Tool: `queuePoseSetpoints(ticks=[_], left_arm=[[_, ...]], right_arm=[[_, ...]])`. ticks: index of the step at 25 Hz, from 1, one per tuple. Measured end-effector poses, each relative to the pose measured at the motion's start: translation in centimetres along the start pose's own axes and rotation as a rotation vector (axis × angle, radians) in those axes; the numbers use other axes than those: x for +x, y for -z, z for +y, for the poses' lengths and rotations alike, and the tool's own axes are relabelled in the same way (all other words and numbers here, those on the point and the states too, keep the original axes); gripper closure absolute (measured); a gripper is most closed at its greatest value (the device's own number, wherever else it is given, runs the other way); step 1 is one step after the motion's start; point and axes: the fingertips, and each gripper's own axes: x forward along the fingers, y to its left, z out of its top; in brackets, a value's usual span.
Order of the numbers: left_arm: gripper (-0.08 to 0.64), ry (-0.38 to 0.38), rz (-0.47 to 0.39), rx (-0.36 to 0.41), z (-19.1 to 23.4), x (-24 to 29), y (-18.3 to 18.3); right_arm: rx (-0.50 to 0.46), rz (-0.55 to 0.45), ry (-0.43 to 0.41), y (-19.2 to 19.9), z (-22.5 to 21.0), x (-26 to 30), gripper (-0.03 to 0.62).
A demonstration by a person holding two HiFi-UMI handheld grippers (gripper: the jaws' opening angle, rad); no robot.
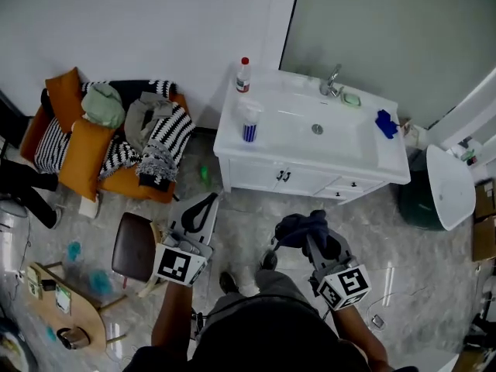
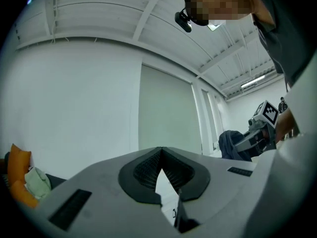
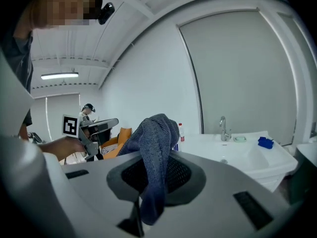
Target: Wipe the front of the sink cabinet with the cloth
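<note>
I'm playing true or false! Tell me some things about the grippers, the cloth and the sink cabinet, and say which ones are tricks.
1. The right gripper is shut on the dark blue-grey cloth. True.
2. The left gripper holds a sponge. False: its jaws are together with nothing between them.
3. The cloth is pressed against the front of the sink cabinet. False: it is held out in front of the cabinet, not touching it.
4. A bottle with a red cap stands on top of the cabinet. True.
5. The cabinet doors hang open. False: they are closed.
</note>
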Motion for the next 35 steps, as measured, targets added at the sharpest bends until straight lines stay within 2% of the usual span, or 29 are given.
queuePoseSetpoints(ticks=[3, 6, 9, 12, 14, 15, 19, 21, 25, 28, 30, 32, 35], left_arm=[[0.555, -0.035, 0.083, -0.012, 0.3, 1.1, 1.1], [0.555, -0.059, 0.092, -0.070, -1.0, 3.5, 1.9], [0.556, -0.092, 0.129, -0.054, -0.7, 5.5, 3.8], [0.555, -0.119, 0.151, -0.033, -0.6, 6.5, 6.5], [0.556, -0.147, 0.200, 0.006, -0.5, 6.9, 9.8], [0.555, -0.163, 0.222, -0.004, -0.2, 6.9, 11.7], [0.555, -0.207, 0.213, -0.170, 1.4, 6.4, 17.9], [0.555, -0.211, 0.225, -0.201, 2.3, 5.8, 20.5], [0.557, -0.223, 0.275, -0.230, 4.5, 2.3, 25.7], [0.556, -0.261, 0.315, -0.254, 6.3, -0.6, 30.3], [0.555, -0.272, 0.328, -0.272, 7.1, -1.9, 33.1], [0.557, -0.273, 0.341, -0.286, 7.5, -2.7, 35.3], [0.557, -0.272, 0.345, -0.303, 8.0, -3.0, 37.3]], right_arm=[[0.095, 0.009, -0.056, 0.7, -2.2, 3.7, 0.546], [0.118, 0.031, -0.080, 1.3, -6.7, 7.0, 0.546], [0.142, 0.068, -0.087, 3.4, -10.2, 10.8, 0.546], [0.152, 0.154, -0.043, 7.6, -12.0, 14.1, 0.546], [0.150, 0.213, -0.008, 10.7, -12.7, 16.5, 0.546], [0.156, 0.239, -0.001, 12.4, -12.7, 17.8, 0.546], [0.099, 0.345, 0.017, 19.7, -14.5, 23.1, 0.546], [0.091, 0.397, 0.071, 23.9, -17.3, 26.0, 0.546], [0.198, 0.463, 0.183, 31.8, -20.6, 33.5, 0.546], [0.367, 0.440, 0.253, 35.2, -19.7, 41.2, 0.546], [0.464, 0.446, 0.296, 37.2, -17.6, 45.3, 0.546], [0.483, 0.462, 0.283, 38.7, -14.2, 48.6, 0.546], [0.449, 0.446, 0.272, 39.8, -10.7, 51.3, 0.546]])
